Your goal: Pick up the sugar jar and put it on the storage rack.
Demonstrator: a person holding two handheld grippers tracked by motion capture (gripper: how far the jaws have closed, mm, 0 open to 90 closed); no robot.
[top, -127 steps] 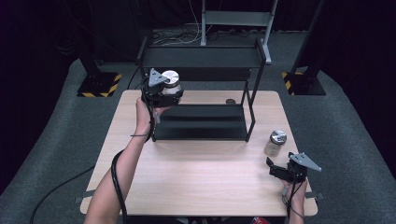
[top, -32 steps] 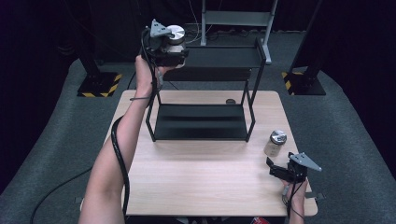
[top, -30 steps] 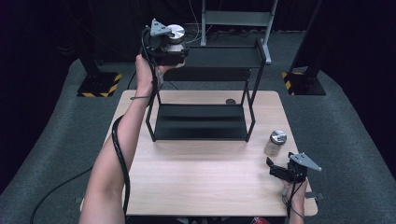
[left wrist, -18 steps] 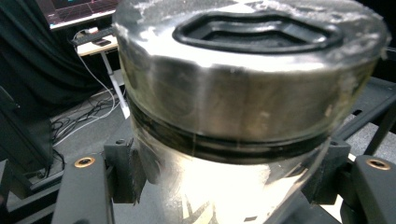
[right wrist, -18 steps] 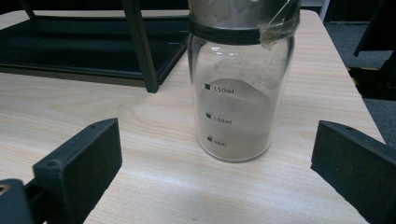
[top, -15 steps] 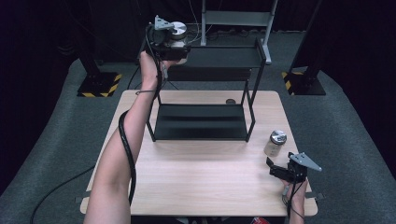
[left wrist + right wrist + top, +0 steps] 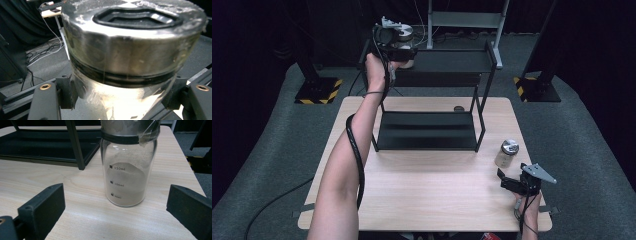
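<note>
Left jaws pinch a jar at the rack's top shelf; right jaws spread before a second jar.

Left gripper (image 7: 399, 50) clamps the glass jar (image 7: 130, 50) below its metal lid, held at the top shelf (image 7: 452, 60) of the black rack (image 7: 427, 130), left end. Placing step, by the look; next: lower until seated, then release. Right gripper (image 7: 512, 182) idle, wide open, near the measuring jar (image 7: 127, 170) on the table (image 7: 427, 195).

left gripper (image 7: 399, 50) raised at arm's length, apparently clamped; right gripper (image 7: 512, 184) low, jaws apart.

two jars (image 7: 404, 37) (image 7: 508, 153), one rack (image 7: 432, 100), two grippers (image 7: 393, 50) (image 7: 512, 184)
</note>
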